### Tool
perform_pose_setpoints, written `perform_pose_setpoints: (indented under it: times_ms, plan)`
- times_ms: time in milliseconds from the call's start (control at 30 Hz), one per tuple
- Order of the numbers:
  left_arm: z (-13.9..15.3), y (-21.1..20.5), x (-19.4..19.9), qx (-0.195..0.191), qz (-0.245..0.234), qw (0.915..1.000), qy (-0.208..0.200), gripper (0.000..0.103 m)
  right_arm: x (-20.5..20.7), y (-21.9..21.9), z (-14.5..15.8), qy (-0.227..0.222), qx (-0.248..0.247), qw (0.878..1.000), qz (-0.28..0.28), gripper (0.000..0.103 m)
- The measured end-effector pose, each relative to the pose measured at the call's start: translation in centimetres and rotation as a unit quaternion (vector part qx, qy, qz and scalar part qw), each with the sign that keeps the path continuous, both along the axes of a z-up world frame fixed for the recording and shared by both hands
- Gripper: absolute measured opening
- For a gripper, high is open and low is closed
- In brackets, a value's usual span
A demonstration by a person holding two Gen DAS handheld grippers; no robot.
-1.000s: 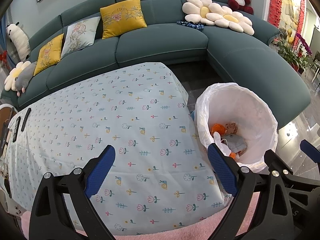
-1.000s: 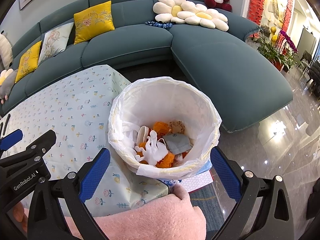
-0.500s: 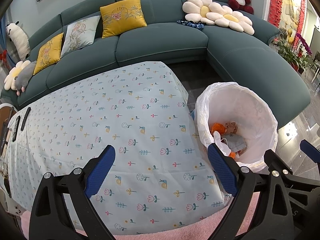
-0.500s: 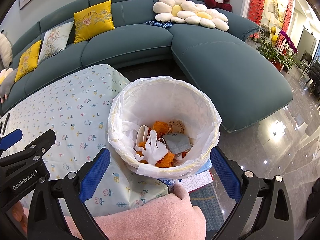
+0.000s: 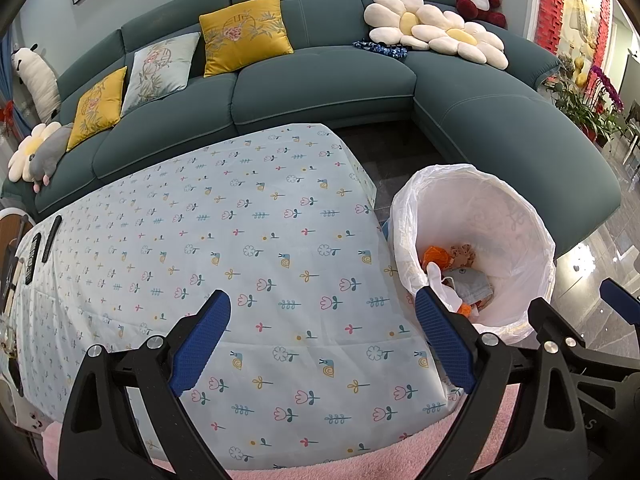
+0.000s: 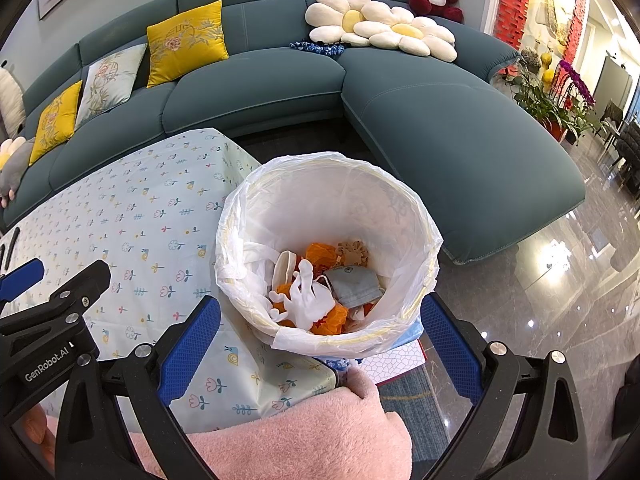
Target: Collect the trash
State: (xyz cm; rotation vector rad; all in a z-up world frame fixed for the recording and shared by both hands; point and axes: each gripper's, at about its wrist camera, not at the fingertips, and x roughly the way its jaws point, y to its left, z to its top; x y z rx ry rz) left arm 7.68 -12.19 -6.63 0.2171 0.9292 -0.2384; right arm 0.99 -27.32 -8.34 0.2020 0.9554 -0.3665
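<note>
A round bin with a white liner point(image 6: 400, 208) stands on the floor at the table's right end; it also shows in the left wrist view point(image 5: 520, 216). Inside lie orange scraps point(image 6: 322, 254), white crumpled pieces point(image 6: 310, 300) and a grey face mask point(image 6: 354, 286). My right gripper point(image 6: 320, 344) is open and empty, held just above the bin's near rim. My left gripper point(image 5: 322, 338) is open and empty above the table with the floral cloth point(image 5: 240, 248). No trash shows on the cloth.
A teal corner sofa point(image 5: 320, 88) with cushions wraps behind the table and bin. Remote controls point(image 5: 40, 240) lie at the table's far left edge. A pink fleece sleeve point(image 6: 288, 436) lies along the near table edge. Glossy floor point(image 6: 560, 280) lies to the right.
</note>
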Motion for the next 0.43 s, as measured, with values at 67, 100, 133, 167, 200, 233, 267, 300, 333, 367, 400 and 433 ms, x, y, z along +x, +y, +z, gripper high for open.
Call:
perform_pose_setpoints:
  times_ms: [67, 100, 133, 167, 200, 233, 267, 300, 333, 367, 400, 433]
  plan:
    - [0.00, 0.00, -0.01, 0.001, 0.000, 1.0000, 0.000, 0.089, -0.02, 0.00, -0.03, 0.000, 0.000, 1.000, 0.000, 0.096]
    - [-0.01, 0.00, -0.02, 0.001, -0.001, 1.0000, -0.001, 0.089, -0.02, -0.01, -0.04, 0.000, 0.000, 1.000, 0.000, 0.096]
    - [0.00, 0.02, 0.01, 0.000, -0.001, 1.0000, -0.001, 0.089, 0.01, -0.01, 0.02, 0.000, 0.000, 1.000, 0.000, 0.096]
    - [0.01, 0.01, 0.00, 0.000, 0.000, 1.0000, -0.001, 0.089, -0.03, -0.02, -0.02, 0.000, 0.000, 1.000, -0.001, 0.096]
    - [0.04, 0.06, -0.03, -0.001, -0.001, 1.0000, -0.003, 0.089, -0.01, -0.03, 0.01, 0.000, 0.001, 1.000, -0.001, 0.096]
    - [0.05, 0.07, -0.04, 0.000, -0.001, 1.0000, -0.004, 0.089, -0.03, -0.06, 0.01, -0.001, 0.000, 1.000, -0.001, 0.096]
    - [0.06, 0.05, -0.06, 0.001, 0.000, 1.0000, -0.005, 0.089, -0.03, -0.07, -0.01, 0.000, -0.001, 1.000, -0.002, 0.096]
    - [0.09, 0.05, -0.11, 0.001, -0.001, 1.0000, -0.009, 0.089, -0.04, -0.07, -0.06, 0.000, -0.001, 1.000, -0.002, 0.096]
    - [0.08, 0.04, -0.11, 0.002, -0.002, 0.9999, -0.010, 0.089, -0.01, -0.11, -0.03, 0.000, -0.001, 1.000, -0.002, 0.096]
    - [0.02, 0.02, -0.08, 0.002, -0.005, 1.0000, -0.008, 0.089, -0.02, -0.15, -0.09, 0.001, -0.001, 1.000, -0.003, 0.096]
    - [0.03, 0.06, -0.06, 0.002, -0.007, 1.0000, -0.007, 0.089, -0.02, -0.14, -0.04, 0.001, -0.001, 1.000, -0.003, 0.096]
    - [-0.01, 0.09, -0.03, 0.003, -0.007, 0.9999, -0.006, 0.089, 0.01, -0.14, -0.03, 0.001, -0.001, 1.000, -0.004, 0.096]
